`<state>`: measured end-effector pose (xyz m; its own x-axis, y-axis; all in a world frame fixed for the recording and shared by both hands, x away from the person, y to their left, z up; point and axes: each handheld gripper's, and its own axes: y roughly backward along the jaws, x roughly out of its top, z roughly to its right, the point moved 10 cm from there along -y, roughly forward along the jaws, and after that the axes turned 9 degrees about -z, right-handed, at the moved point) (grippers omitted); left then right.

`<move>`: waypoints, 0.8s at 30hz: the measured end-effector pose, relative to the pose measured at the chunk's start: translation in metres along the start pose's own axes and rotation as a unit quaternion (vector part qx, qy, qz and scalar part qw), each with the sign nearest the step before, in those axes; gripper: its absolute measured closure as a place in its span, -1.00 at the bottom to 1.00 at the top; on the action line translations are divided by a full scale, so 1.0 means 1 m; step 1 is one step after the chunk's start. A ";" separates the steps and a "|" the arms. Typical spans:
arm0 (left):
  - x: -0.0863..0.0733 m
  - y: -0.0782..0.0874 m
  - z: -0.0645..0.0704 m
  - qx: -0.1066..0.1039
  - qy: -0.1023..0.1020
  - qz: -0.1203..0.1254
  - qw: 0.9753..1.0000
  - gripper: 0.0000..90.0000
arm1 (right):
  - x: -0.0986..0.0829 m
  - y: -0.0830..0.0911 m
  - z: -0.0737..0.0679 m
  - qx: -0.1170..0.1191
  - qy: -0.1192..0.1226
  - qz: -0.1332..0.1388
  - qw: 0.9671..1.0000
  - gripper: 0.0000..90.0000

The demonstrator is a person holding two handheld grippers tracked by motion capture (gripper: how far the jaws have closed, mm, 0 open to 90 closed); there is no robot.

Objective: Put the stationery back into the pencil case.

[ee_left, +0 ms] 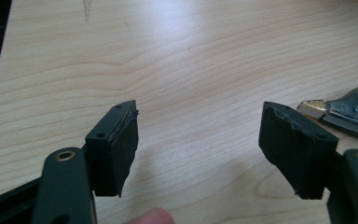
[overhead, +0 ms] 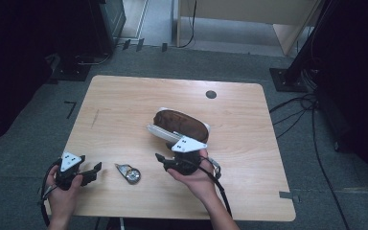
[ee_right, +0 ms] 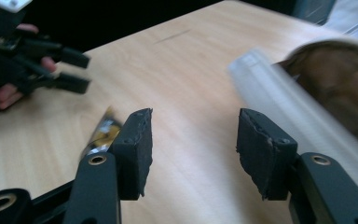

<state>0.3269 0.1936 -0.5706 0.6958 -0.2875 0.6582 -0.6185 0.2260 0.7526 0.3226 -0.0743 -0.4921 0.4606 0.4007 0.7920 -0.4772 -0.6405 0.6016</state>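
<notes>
With both jaws spread and empty, the right gripper (overhead: 159, 158) hovers between the small foil packet (overhead: 128, 173) on the near table (overhead: 124, 105) and the brown loaf's tray (overhead: 165, 133), whose rim it risks nudging.

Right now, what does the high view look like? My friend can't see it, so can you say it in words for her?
A person's two hands hold black grippers over a wooden table: the left gripper near the front left corner, the right gripper just before a brown loaf-shaped thing in a white tray. Both grippers are open and empty, and a small shiny packet lies between them.
</notes>
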 end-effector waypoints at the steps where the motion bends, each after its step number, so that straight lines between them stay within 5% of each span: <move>1: 0.001 0.000 0.000 0.008 0.001 0.001 1.000 -0.33 | -0.003 -0.004 -0.004 0.004 0.000 -0.003 1.000 0.02; 3: 0.001 0.000 0.002 0.003 0.000 0.004 1.000 -0.31 | -0.008 -0.012 -0.014 0.018 -0.003 -0.010 1.000 0.02; 6: 0.002 0.002 0.009 -0.043 0.002 0.018 0.999 -0.33 | -0.016 -0.022 -0.024 0.028 -0.001 -0.022 0.999 0.02; 13: 0.004 -0.004 0.019 -0.043 -0.014 0.011 0.999 0.00 | -0.026 -0.049 -0.043 0.052 -0.004 -0.040 0.998 -0.06; 24: 0.005 -0.008 0.040 -0.082 -0.047 -0.007 0.996 0.47 | -0.037 -0.089 -0.067 0.061 0.012 -0.078 0.995 -0.23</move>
<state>0.3208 0.1530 -0.5746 0.6626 -0.3756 0.6480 -0.5351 0.3680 0.7604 0.2977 0.0118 -0.5684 0.5032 0.5163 0.6929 -0.3053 -0.6439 0.7016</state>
